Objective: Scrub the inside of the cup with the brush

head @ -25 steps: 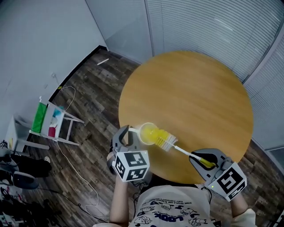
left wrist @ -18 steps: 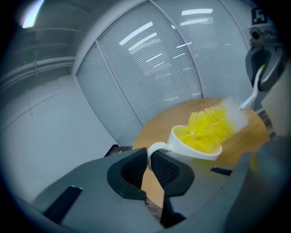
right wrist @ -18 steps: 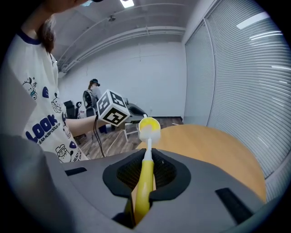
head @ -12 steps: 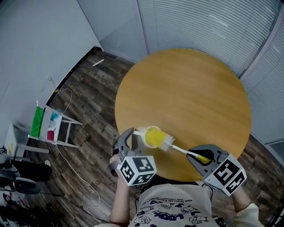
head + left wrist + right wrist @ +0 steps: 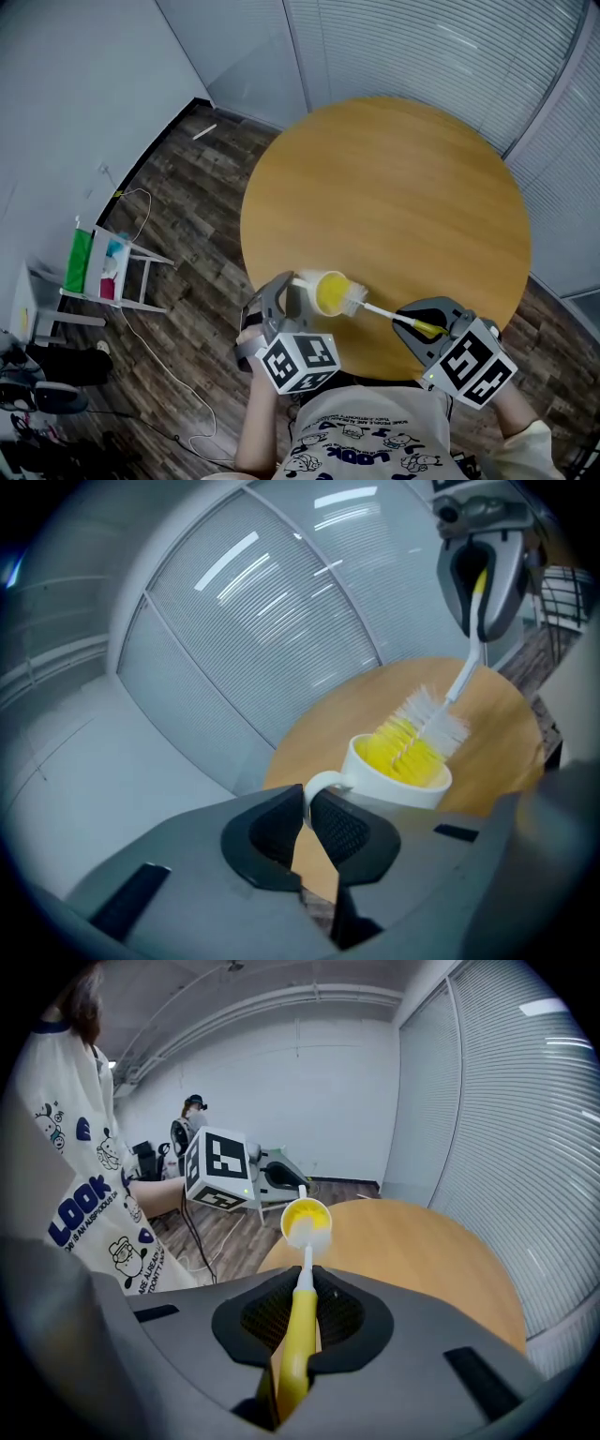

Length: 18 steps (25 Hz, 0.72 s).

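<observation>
Pinching the handle of the cup [image 5: 398,778] just ahead in the left gripper [image 5: 307,825] and clamping the yellow grip of the brush [image 5: 293,1349] in the right gripper [image 5: 298,1309], twist the bristles, half inside the cup, against wall and bottom without levering it loose.

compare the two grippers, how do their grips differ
The left gripper is shut on the cup by its handle; the right gripper is shut on the brush by its yellow grip. The left gripper holds the cup tipped toward the brush; the right gripper holds the brush head in the cup's mouth. Both are shut.
</observation>
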Each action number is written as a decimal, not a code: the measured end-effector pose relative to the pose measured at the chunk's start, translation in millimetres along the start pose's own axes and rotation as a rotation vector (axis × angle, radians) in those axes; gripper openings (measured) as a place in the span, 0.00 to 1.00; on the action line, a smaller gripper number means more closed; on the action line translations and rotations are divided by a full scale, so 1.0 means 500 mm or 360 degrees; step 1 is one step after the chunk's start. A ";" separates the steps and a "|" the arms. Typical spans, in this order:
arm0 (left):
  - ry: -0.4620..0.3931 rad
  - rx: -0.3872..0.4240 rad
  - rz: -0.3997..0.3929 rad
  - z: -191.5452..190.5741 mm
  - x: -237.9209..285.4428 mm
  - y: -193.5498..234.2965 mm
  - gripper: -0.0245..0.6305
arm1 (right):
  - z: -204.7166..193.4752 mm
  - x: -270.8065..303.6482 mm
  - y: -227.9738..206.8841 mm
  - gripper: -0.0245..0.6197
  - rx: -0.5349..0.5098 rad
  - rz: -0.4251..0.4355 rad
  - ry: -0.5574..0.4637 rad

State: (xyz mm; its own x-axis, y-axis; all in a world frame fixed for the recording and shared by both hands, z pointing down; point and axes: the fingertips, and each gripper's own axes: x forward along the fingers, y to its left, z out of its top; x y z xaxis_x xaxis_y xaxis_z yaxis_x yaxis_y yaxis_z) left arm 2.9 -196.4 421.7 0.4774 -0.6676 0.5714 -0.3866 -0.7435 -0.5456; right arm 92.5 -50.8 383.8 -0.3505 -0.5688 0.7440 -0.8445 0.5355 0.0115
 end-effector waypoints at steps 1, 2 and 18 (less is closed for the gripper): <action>0.0005 0.0017 -0.0009 0.000 0.001 -0.004 0.09 | 0.000 0.001 0.000 0.11 -0.0014 0.0007 0.0017; 0.0010 0.0030 -0.0020 0.000 0.002 -0.009 0.09 | -0.001 0.002 0.000 0.11 -0.0027 0.0016 0.0035; -0.0049 0.0271 -0.0180 0.015 -0.006 -0.081 0.09 | -0.017 0.005 -0.011 0.11 -0.0213 0.0098 0.0205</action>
State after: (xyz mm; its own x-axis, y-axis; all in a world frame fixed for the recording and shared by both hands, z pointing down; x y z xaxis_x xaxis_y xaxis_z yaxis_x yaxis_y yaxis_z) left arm 22.9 -163.7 437.4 0.5348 -0.5770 0.6173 -0.1914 -0.7943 -0.5765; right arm 99.5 -49.9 391.5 -0.3379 -0.4523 0.8254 -0.7588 0.6498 0.0455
